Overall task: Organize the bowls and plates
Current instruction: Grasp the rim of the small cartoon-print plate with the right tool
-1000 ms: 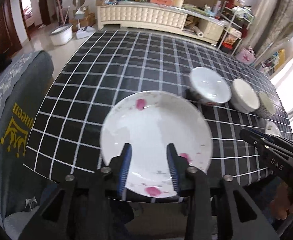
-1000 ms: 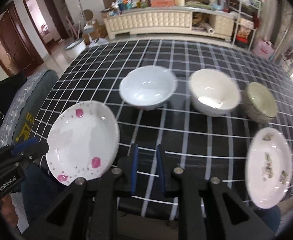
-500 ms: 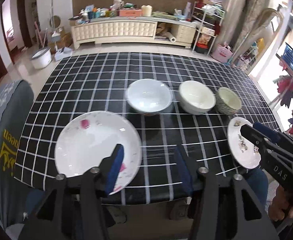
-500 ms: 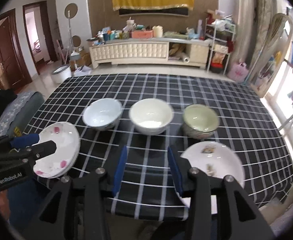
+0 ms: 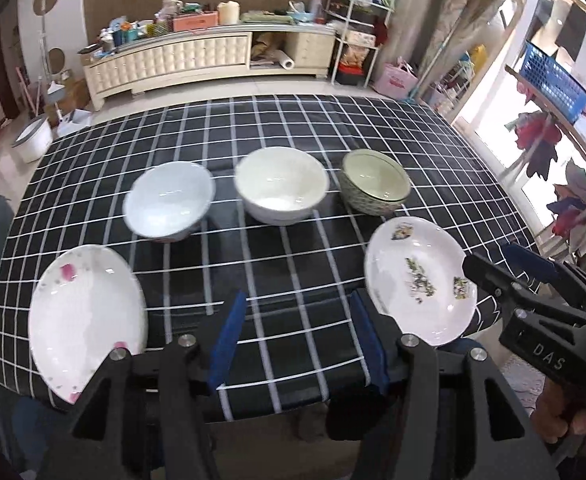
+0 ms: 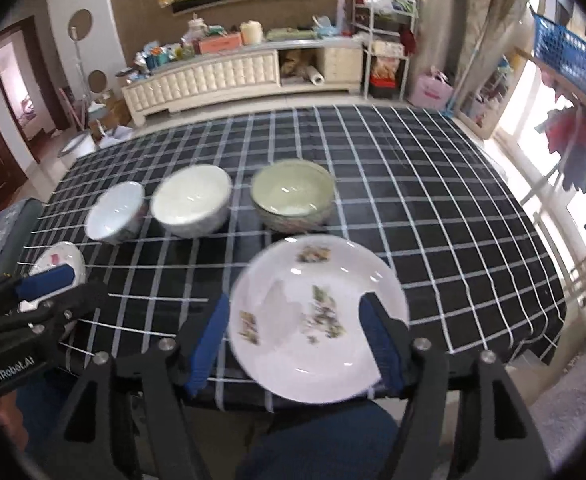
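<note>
Plate [image 6: 317, 320] edge hidden behind opening right tongs [image 6: 297, 344].

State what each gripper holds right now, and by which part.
Nothing is held. The left gripper is open over bare tablecloth; the right gripper is opening, its jaws straddling the flowered plate without pressing it.

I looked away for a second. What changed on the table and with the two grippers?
The left gripper drew back from the pink-spotted plate and opened. The right gripper swung over the flowered plate; its jaws are opening, holding nothing. Both plates and the three bowls sit where they were on the checked tablecloth.
</note>
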### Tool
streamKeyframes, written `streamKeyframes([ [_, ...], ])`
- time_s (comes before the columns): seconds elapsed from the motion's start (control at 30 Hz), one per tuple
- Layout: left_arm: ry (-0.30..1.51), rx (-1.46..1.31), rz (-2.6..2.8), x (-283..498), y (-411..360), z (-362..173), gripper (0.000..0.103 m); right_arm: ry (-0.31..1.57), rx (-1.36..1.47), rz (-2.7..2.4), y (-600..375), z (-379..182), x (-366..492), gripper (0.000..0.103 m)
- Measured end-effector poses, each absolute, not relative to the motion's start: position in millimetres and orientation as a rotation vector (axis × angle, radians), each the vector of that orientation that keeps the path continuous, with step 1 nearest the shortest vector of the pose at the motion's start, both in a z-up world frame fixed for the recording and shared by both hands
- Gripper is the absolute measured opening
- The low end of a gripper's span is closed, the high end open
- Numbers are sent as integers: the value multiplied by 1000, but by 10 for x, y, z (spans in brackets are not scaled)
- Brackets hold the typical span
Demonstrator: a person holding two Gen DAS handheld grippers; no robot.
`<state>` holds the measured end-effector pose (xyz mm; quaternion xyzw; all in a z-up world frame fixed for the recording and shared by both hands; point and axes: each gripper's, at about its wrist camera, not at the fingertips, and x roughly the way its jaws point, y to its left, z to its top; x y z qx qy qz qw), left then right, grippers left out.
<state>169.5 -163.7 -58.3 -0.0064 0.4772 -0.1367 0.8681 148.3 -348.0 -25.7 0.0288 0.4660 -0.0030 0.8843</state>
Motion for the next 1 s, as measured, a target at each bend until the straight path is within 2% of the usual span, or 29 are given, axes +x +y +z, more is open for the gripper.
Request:
streamKeyframes([
  [0.37,1072,10,-311,1930,-2223,-888,52,1056,131,-78,-4106,-623,1520,71],
  [0.77,1180,68,-340,2141,-2609,-1472,52,1132,174,-93,-4337,-1105,1689,71],
  [1.0,1229,70,-334,2255,-2678,-1734,52,1127,181,-79,-4394,-1201,1734,70],
])
